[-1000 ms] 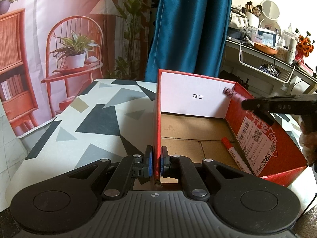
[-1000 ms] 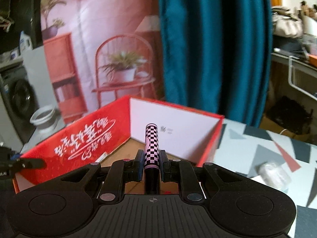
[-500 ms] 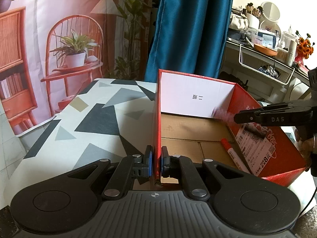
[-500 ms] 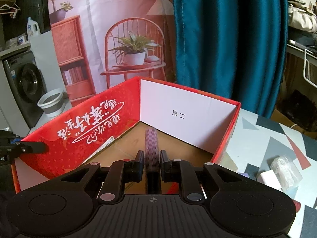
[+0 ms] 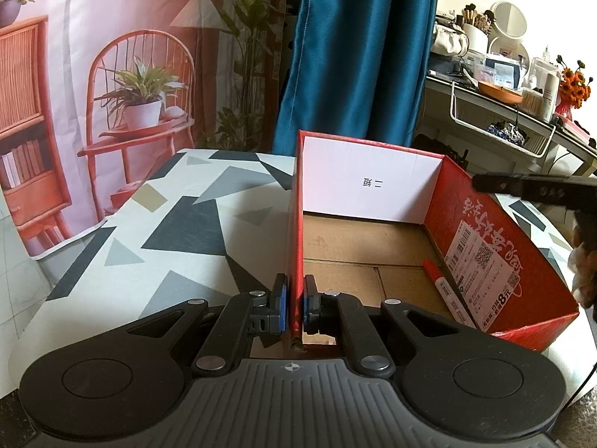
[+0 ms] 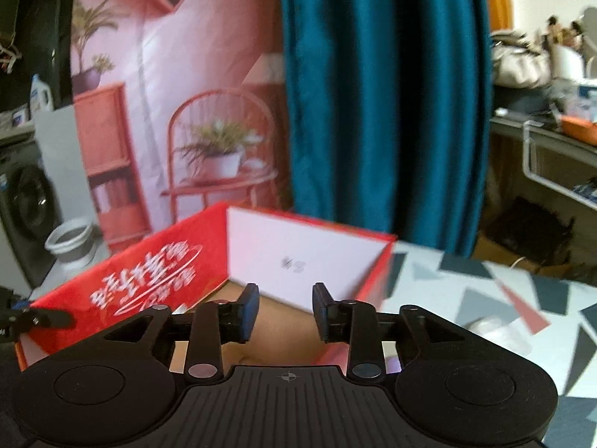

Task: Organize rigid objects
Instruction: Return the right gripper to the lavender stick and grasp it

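Red box (image 5: 481,231) sits with its near wall pinched by the left gripper (image 5: 293,300), while the right gripper (image 6: 285,308) hangs wide and empty over it, nearer the small pale things (image 6: 492,330) lying rightward on the table (image 6: 522,291).

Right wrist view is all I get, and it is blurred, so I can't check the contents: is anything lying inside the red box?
Observer: Yes. A red marker lies on the cardboard floor of the red box, along the side wall with the barcode label.
Operator: Is anything steadying the box?
Observer: The left gripper is shut on the opposite side wall, with one finger inside and one outside.
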{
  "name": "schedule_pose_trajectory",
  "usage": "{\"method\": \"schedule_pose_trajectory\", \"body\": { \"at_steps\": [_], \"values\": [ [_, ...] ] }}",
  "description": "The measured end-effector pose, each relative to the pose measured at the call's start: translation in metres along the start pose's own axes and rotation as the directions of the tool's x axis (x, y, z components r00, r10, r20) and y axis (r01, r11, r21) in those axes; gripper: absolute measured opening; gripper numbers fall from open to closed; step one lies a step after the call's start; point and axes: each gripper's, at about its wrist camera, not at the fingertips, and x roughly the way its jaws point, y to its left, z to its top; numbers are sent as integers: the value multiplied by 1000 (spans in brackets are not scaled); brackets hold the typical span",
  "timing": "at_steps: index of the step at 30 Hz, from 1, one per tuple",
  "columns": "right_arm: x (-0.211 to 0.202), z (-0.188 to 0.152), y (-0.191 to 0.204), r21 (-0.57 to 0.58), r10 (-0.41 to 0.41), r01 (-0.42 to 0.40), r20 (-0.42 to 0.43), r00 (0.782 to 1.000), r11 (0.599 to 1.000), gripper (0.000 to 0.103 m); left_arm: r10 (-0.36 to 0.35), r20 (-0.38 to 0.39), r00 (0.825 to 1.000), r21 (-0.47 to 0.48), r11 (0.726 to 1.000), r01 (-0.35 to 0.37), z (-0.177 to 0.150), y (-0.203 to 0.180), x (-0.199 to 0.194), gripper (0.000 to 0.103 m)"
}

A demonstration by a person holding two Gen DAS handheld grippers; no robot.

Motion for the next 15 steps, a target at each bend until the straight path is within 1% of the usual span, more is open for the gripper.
{"method": "schedule_pose_trajectory", "body": {
  "at_steps": [1, 2, 4, 6, 9, 12, 15],
  "values": [
    [-4, 1, -6, 13, -9, 9, 11, 1000, 1000, 35, 0, 0, 1000, 1, 1000, 0, 0, 0, 0, 9],
    [-8, 2, -12, 27, -22, 21, 24, 999, 999, 45, 1, 0, 1000, 2, 1000, -1, 0, 0, 0, 9],
    [-18, 2, -28, 63, -56, 52, 67, 996, 997, 58, 3, -1, 1000, 1, 1000, -3, 0, 0, 0, 9],
    [-26, 0, -42, 96, -89, 80, 91, 992, 992, 59, 5, -3, 1000, 2, 1000, -5, 0, -1, 0, 9],
    [-32, -12, -63, 122, -162, 151, 83, 983, 981, 58, 7, -4, 1000, 2, 1000, -7, 0, -1, 1, 9],
    [-30, -33, -77, 141, -194, 187, 38, 980, 972, 58, 8, -4, 1000, 1, 1000, -8, 0, -1, 1, 9],
    [-23, -57, -80, 135, -213, 213, -19, 977, 968, 57, 8, -5, 1000, 0, 1000, -8, 0, -1, 1, 9]
  ]
}}
